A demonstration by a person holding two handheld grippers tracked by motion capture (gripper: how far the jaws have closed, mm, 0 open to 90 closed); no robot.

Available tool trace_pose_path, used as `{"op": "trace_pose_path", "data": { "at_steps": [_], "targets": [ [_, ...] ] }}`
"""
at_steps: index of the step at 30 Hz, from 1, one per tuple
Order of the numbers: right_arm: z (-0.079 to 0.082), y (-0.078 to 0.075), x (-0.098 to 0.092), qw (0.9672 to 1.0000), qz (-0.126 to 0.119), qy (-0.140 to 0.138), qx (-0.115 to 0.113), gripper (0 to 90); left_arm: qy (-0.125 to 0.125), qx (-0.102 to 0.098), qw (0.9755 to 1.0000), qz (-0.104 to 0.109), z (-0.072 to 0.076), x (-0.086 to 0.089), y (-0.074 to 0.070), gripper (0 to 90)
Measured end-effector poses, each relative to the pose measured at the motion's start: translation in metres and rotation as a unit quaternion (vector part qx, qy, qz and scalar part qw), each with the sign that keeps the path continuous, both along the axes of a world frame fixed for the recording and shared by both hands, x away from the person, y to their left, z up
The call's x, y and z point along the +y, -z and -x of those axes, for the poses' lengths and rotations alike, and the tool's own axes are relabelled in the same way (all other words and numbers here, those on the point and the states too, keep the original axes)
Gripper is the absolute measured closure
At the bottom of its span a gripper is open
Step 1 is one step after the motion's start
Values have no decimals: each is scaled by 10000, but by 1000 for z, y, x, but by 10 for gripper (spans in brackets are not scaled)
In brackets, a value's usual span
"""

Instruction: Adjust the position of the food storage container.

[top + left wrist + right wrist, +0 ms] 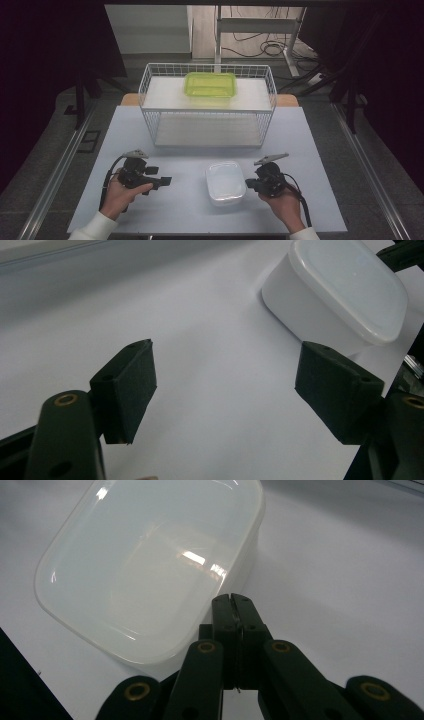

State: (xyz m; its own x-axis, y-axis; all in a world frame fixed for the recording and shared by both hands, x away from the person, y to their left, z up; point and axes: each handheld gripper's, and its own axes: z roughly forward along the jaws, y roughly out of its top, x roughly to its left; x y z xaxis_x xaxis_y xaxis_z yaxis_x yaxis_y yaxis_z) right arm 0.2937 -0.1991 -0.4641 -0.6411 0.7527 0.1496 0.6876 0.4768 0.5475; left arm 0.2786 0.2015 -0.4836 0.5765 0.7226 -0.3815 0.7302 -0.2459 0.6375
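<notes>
One white lidded box (225, 183), long axis toward wire basket (207, 102).

White wire rack (207, 107) on the table (300, 150) — green container (210, 84) on top, cables (260, 45) beyond

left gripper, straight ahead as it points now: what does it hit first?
Likely the white lidded container. The left gripper is open, with bare table ahead and the container up and to the right of its line, so it might just clip it; depth is unclear.

No readable text, label or number on anything.
</notes>
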Motion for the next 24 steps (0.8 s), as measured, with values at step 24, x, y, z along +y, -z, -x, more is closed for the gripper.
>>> {"op": "trace_pose_path", "data": {
  "at_steps": [24],
  "targets": [
    [-3,15,47,9992,190,-357,-7,891,-52,0,10000,-23,-2,1,1,237]
  ]
}}
